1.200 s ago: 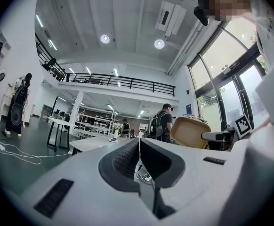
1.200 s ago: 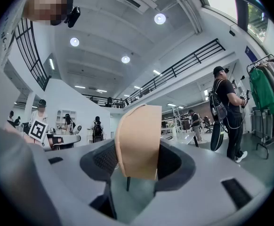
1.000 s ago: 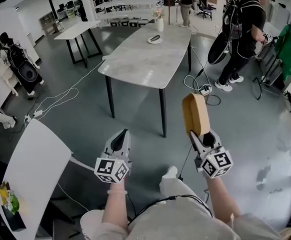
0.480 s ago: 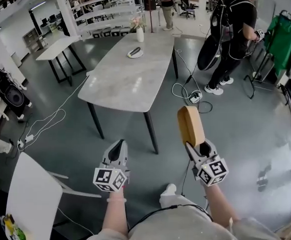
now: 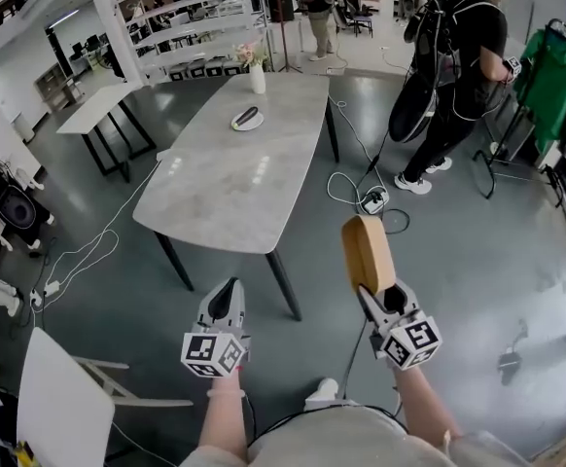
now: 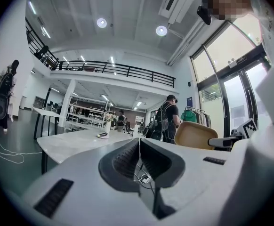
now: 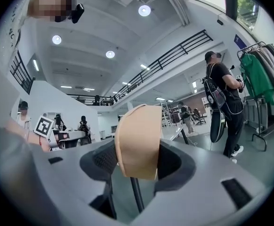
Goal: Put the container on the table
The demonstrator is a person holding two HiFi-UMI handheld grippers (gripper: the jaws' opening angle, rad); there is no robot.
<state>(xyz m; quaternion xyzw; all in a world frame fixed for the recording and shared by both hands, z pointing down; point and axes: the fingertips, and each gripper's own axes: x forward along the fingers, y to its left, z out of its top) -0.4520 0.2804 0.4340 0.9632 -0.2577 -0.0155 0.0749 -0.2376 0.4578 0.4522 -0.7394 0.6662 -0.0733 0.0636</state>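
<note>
A tan container (image 5: 366, 251) stands on edge in my right gripper (image 5: 377, 295), which is shut on its lower end; in the right gripper view the container (image 7: 138, 140) fills the gap between the jaws. My left gripper (image 5: 226, 298) is shut with nothing in it, its jaws meeting in a thin line in the left gripper view (image 6: 139, 149), where the container (image 6: 195, 134) shows to the right. Both grippers are held level above the floor, short of the near corner of the grey marble table (image 5: 215, 197).
On the table's far end lie a small dish with a dark object (image 5: 246, 118) and a vase of flowers (image 5: 257, 76). A person with a backpack (image 5: 453, 76) stands at the right by a clothes rack (image 5: 555, 86). Cables and a power strip (image 5: 371, 199) lie on the floor. A white chair (image 5: 64, 407) is at lower left.
The table has come nearer and lower in the head view as I walk towards it. Both grippers keep their pose, the container still in the right one.
</note>
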